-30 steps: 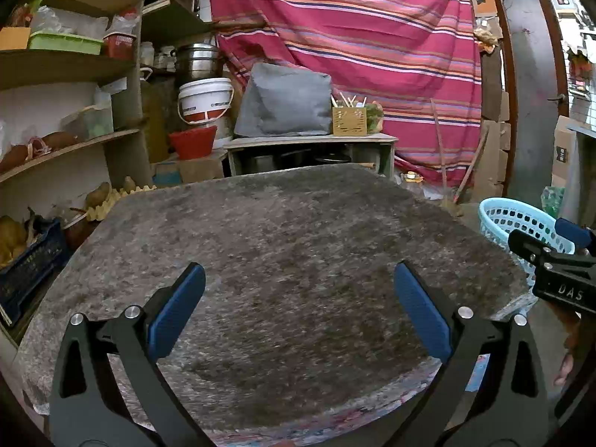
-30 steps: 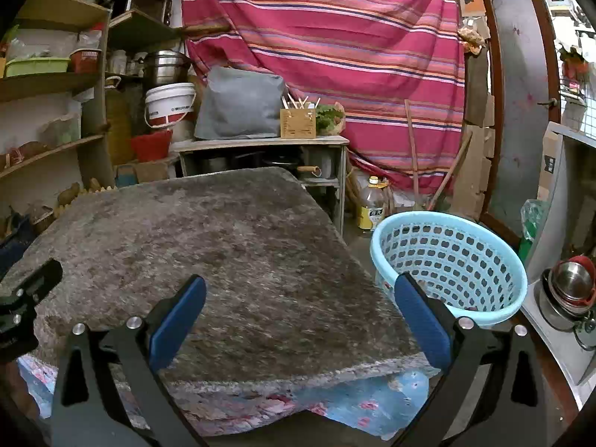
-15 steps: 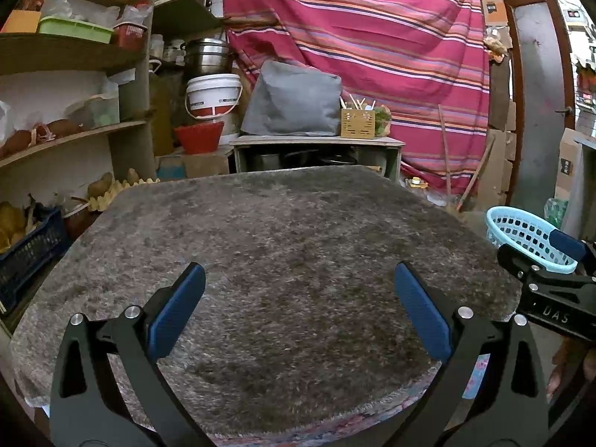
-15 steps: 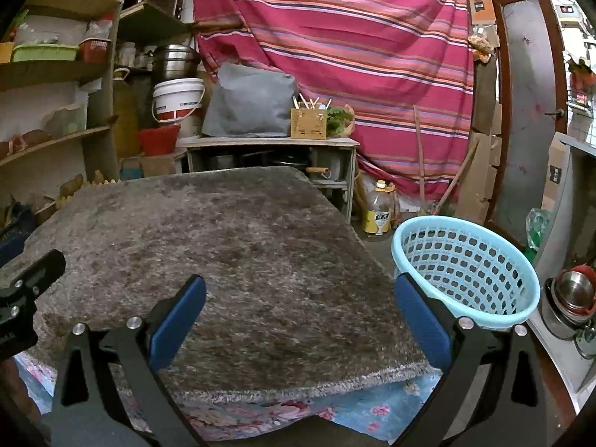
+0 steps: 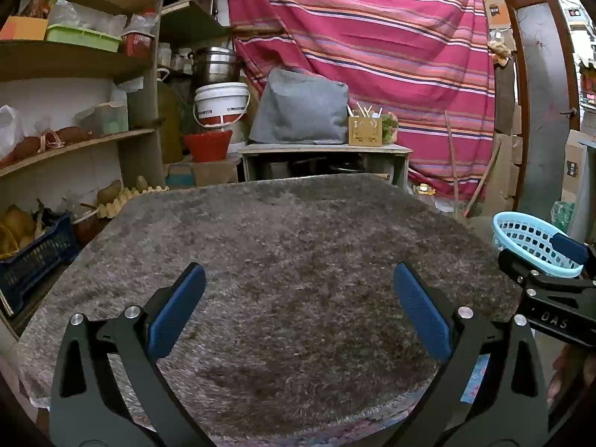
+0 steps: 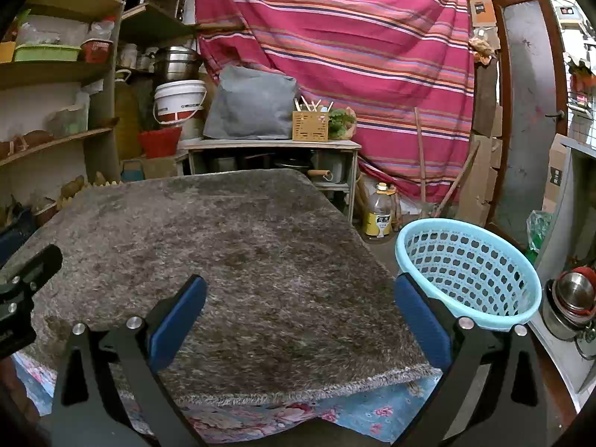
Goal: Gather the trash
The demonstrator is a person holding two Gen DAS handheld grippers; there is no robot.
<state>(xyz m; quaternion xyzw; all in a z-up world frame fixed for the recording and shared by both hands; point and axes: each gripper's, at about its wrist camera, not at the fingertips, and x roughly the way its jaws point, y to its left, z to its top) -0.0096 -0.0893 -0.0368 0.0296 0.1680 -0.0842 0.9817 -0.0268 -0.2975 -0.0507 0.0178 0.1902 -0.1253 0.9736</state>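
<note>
A light blue plastic basket [image 6: 469, 268] stands on the floor to the right of a table covered with a shaggy grey rug [image 6: 231, 253]; the basket also shows in the left wrist view [image 5: 529, 238]. No trash shows on the rug. My left gripper [image 5: 298, 305] is open and empty above the near part of the rug [image 5: 290, 260]. My right gripper [image 6: 298, 309] is open and empty above the rug's near right corner, its right finger close to the basket. The right gripper also shows at the right edge of the left wrist view [image 5: 551, 272].
Wooden shelves [image 5: 74, 141] with boxes and produce stand at the left. A low table [image 6: 272, 145] with a grey bag, a white bucket [image 6: 180, 100] and a red bowl sits behind. An oil bottle [image 6: 378, 216] stands on the floor. Steel pots [image 6: 570, 305] sit at the right.
Both grippers have pulled back and risen slightly, so the rug looks further away in both views. Both stay open and empty.
</note>
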